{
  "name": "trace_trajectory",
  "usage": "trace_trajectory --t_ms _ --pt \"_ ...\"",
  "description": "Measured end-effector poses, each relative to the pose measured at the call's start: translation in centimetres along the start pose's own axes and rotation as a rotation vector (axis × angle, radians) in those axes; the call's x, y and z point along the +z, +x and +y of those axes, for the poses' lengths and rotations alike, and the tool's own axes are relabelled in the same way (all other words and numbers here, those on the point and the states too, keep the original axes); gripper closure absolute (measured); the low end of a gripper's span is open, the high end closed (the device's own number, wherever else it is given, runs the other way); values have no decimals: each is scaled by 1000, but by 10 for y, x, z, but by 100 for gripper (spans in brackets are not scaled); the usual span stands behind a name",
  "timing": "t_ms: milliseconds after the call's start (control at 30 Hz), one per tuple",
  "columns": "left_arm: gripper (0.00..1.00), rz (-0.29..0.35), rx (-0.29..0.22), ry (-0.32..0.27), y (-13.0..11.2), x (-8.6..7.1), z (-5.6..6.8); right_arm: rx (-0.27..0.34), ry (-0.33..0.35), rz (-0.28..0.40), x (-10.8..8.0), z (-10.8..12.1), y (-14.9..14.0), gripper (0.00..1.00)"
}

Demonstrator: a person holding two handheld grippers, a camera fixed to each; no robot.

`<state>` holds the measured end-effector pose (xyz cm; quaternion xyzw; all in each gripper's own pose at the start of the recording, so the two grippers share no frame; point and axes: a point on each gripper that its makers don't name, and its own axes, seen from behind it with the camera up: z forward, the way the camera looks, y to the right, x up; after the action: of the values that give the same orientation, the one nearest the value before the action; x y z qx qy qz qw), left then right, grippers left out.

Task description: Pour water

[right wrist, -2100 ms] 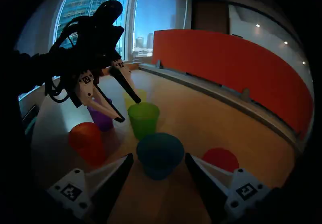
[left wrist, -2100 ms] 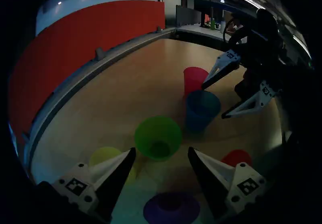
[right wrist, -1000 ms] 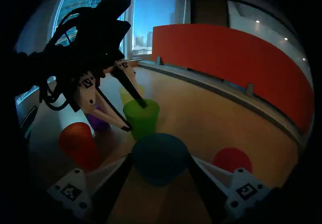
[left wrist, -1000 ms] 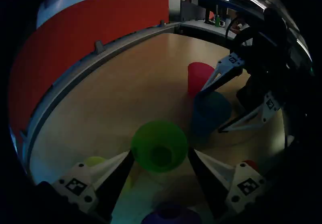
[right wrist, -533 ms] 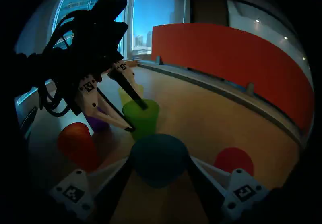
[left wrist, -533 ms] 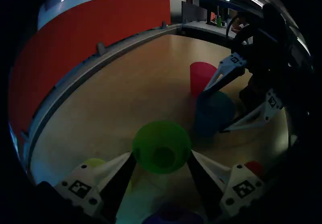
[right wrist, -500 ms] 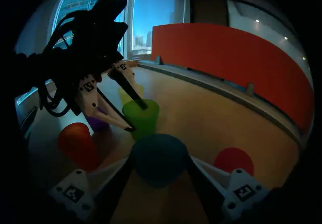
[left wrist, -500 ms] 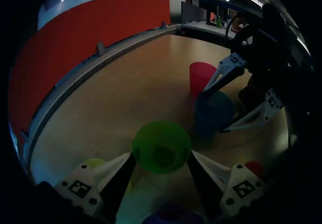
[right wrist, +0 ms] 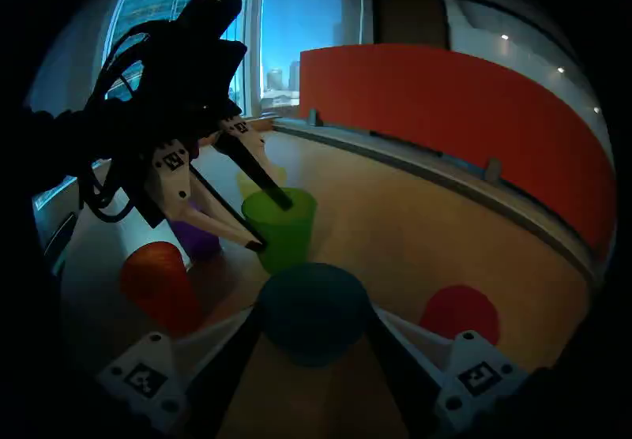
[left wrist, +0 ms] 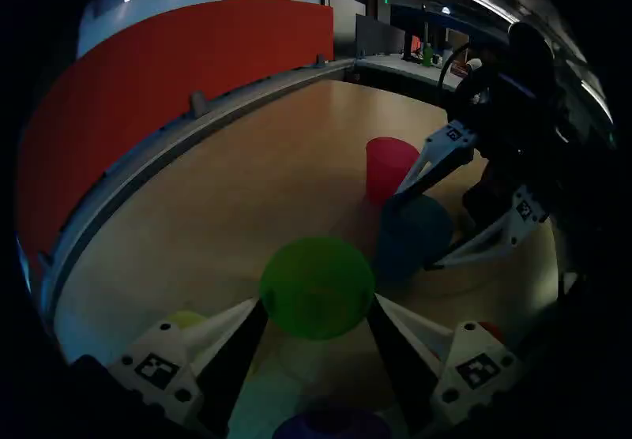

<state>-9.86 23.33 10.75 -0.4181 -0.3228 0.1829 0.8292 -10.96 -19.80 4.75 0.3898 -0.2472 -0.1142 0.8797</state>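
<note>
— Left gripper view?
— Left gripper (left wrist: 314, 303) clamps the green cup (left wrist: 317, 277), both fingers on its wall; likely light, thin, squashy: hold mid-wall, gently
— Right gripper view?
— Right gripper (right wrist: 312, 310) pinches the blue cup (right wrist: 314, 324), just before the green one

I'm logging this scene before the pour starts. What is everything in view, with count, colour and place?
green cup: 1, green, mid-table
blue cup: 1, dark blue, beside the green cup
pink cup: 1, pink-red, on the table by the blue cup
orange cup: 1, orange, near the purple cup
purple cup: 1, purple, on the table
yellow cup: 1, yellow, by the green cup
table: 1, wood
partition: 1, red, along the table
windows: daylit, beyond the table
left gripper: 1, white and black, closed on the green cup
right gripper: 1, same colours, closed on the blue cup
</note>
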Motion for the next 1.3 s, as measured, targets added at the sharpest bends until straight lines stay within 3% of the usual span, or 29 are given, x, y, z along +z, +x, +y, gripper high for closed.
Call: trace_trajectory --t_ms 1300 --pt "15 215 -52 79 39 -115 14 -37 -60 126 -77 -27 57 8"
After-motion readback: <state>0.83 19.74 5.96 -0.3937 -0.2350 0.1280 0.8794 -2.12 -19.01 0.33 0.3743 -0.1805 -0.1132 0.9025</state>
